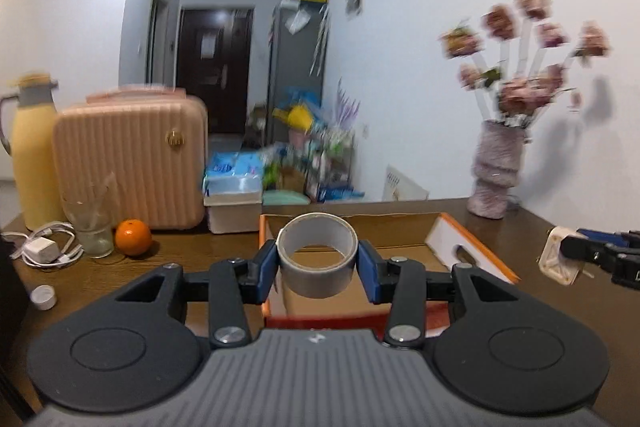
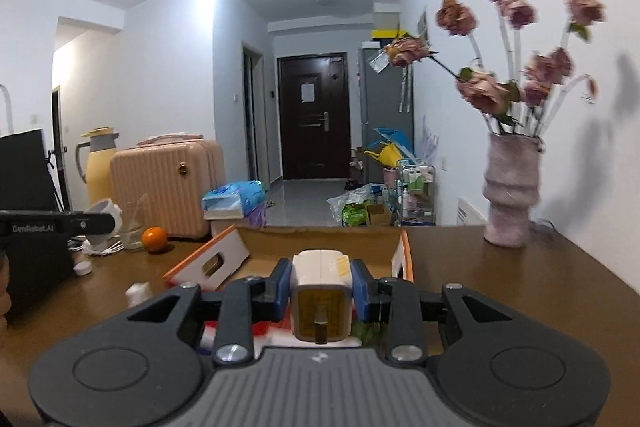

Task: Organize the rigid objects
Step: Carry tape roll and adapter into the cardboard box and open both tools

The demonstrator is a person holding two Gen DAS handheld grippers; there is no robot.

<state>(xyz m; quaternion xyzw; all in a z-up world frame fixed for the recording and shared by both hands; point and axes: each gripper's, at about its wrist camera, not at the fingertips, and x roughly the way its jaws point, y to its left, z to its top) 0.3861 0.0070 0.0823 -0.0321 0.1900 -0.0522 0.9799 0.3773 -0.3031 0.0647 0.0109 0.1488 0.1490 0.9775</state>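
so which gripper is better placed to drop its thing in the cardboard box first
Probably the left. The left gripper already holds its tape roll over the open cardboard box. The right gripper, shut on a white charger, seems nearer the box's front edge, though it is close too.

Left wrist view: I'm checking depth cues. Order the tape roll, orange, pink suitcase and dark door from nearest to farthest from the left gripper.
1. Tape roll, held in the left gripper jaws.
2. Orange, left on the table.
3. Pink suitcase, behind the orange.
4. Dark door, down the hallway.
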